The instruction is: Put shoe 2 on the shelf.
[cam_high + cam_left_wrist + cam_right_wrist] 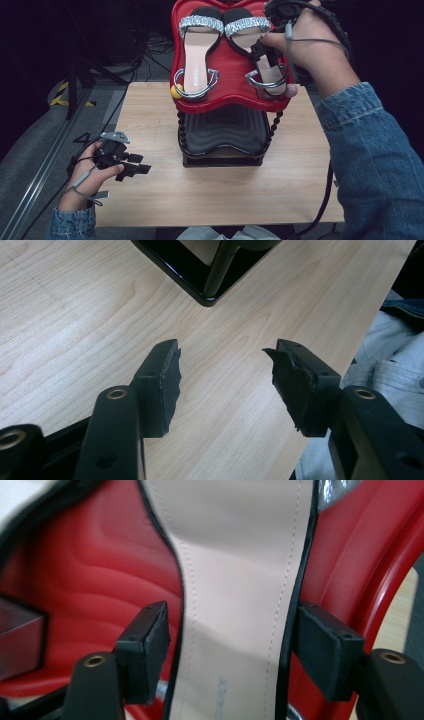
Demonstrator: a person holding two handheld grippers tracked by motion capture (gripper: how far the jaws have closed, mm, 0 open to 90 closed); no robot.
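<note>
Two heeled sandals with silver straps lie on the red top shelf [230, 92] of a shoe rack. The left sandal [196, 50] lies free. My right gripper [260, 52] reaches down over the right sandal [267, 72]. In the right gripper view its jaws [230, 630] stand on either side of the sandal's beige insole [235, 540]; a narrow gap shows at the left pad [152, 645], and the right pad [320, 650] sits close against the sole's edge. My left gripper [135, 165] rests low over the table's front left, jaws [222, 365] open with nothing between them.
The rack has a black lower shelf [222, 132] and a black base whose corner [200, 285] lies ahead of the left gripper. A yellow ball [176, 91] and a pink ball [291, 90] cap the red shelf's front corners. The wooden table [150, 115] ends near the person's lap [395, 365].
</note>
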